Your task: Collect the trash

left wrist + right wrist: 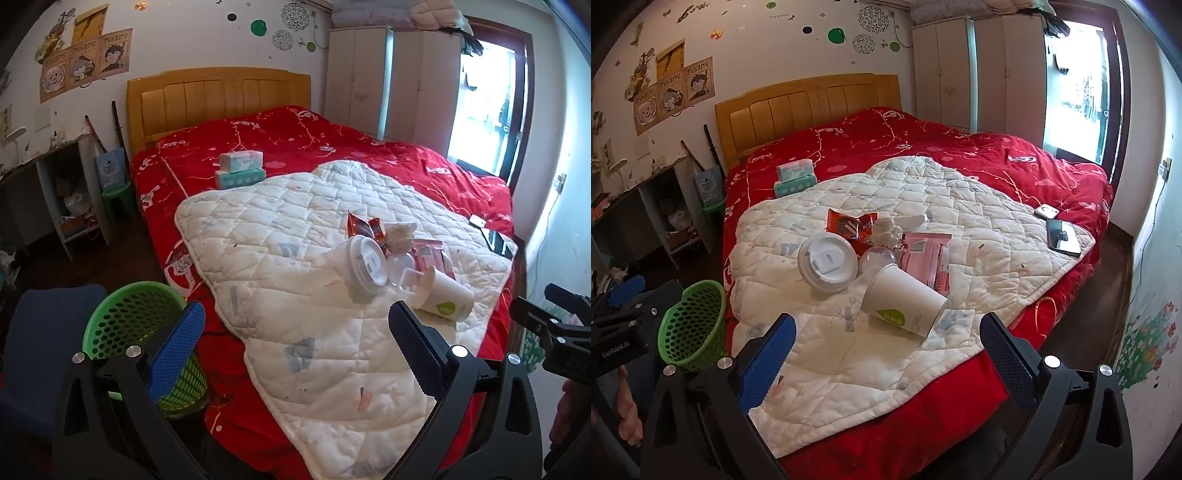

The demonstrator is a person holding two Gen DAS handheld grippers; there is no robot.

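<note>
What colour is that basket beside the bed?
Green, with a perforated wall; the basket shows best in the right wrist view.

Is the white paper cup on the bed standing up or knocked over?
Knocked over. The paper cup lies on its side on the white quilt, its open mouth toward the lidded cup.

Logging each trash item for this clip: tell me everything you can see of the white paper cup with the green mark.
The paper cup is white with a green leaf-shaped logo on its side and looks like thin card. It lies tipped on its side on the white quilt near the bed's foot, its open rim towards the clear plastic containers, which it seems to touch. Its side lies against or over the pink wrapper. No lid on it. Neither tool touches it.
</note>
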